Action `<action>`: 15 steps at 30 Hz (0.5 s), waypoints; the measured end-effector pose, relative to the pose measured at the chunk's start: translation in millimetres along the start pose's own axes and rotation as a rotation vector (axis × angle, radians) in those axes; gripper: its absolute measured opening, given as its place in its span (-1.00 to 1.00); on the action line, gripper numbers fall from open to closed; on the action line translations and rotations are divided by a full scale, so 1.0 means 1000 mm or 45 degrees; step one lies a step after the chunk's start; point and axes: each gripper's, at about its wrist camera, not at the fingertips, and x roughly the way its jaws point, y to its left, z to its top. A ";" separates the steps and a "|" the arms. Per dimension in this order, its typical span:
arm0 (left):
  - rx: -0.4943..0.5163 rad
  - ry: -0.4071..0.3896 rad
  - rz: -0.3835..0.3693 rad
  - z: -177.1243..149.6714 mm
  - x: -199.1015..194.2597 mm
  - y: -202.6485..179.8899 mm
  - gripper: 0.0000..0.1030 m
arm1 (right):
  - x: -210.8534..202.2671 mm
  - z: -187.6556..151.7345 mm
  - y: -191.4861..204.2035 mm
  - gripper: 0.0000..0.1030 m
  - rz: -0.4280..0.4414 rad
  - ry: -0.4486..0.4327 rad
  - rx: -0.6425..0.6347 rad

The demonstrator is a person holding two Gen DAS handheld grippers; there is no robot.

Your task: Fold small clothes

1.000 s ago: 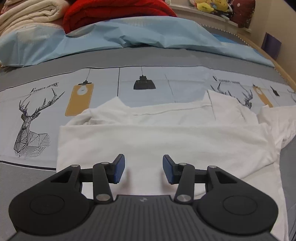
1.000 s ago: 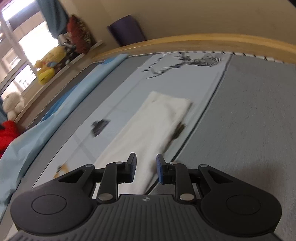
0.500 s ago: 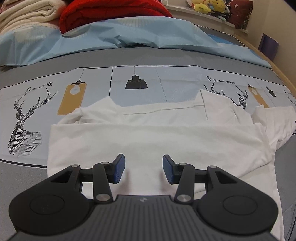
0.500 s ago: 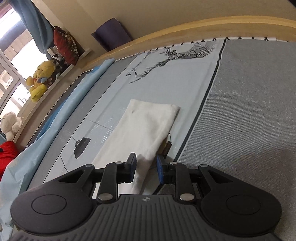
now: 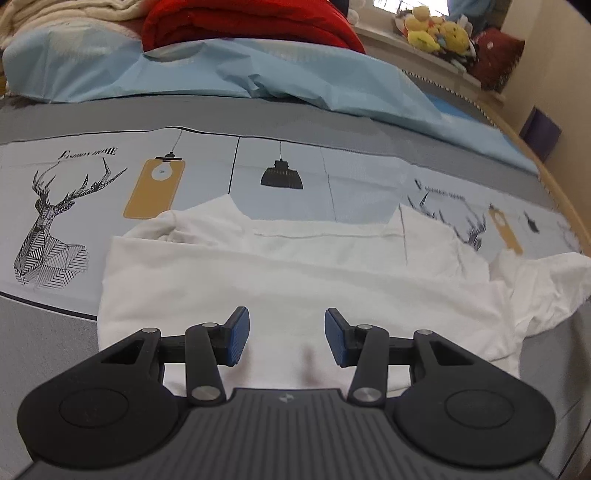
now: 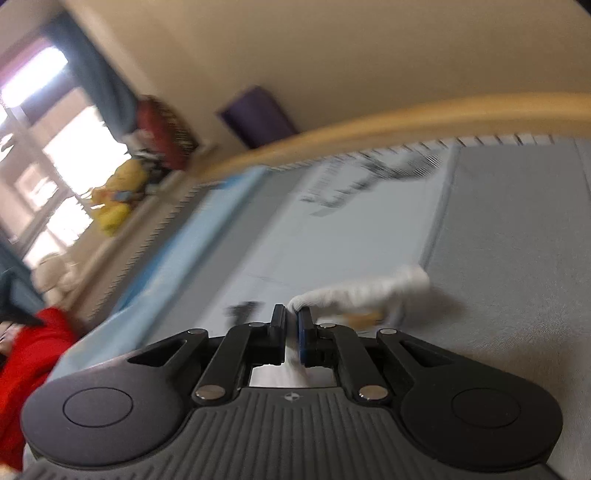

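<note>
A white T-shirt (image 5: pixel 295 280) lies partly folded on the patterned bed sheet (image 5: pixel 280 177), one sleeve bunched at the far left and loose cloth trailing off to the right. My left gripper (image 5: pixel 287 338) is open and empty, low over the shirt's near edge. In the blurred right wrist view my right gripper (image 6: pixel 291 325) is shut on a strip of the white T-shirt (image 6: pixel 365 293), which stretches away to the right above the bed.
A light blue quilt (image 5: pixel 258 74), a red blanket (image 5: pixel 251 22) and cream bedding lie at the head of the bed. Stuffed toys (image 5: pixel 436 29) sit on the window ledge. The wooden bed rail (image 6: pixel 406 118) runs along the far side.
My right gripper has shut on the white cloth and lifted it, swinging fast so its view blurs. My left gripper stays open and has shifted slightly over the shirt.
</note>
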 end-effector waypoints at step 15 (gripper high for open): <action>-0.044 0.053 0.078 -0.001 0.001 0.032 -0.03 | -0.081 -0.119 0.110 -0.88 -0.018 0.277 -0.271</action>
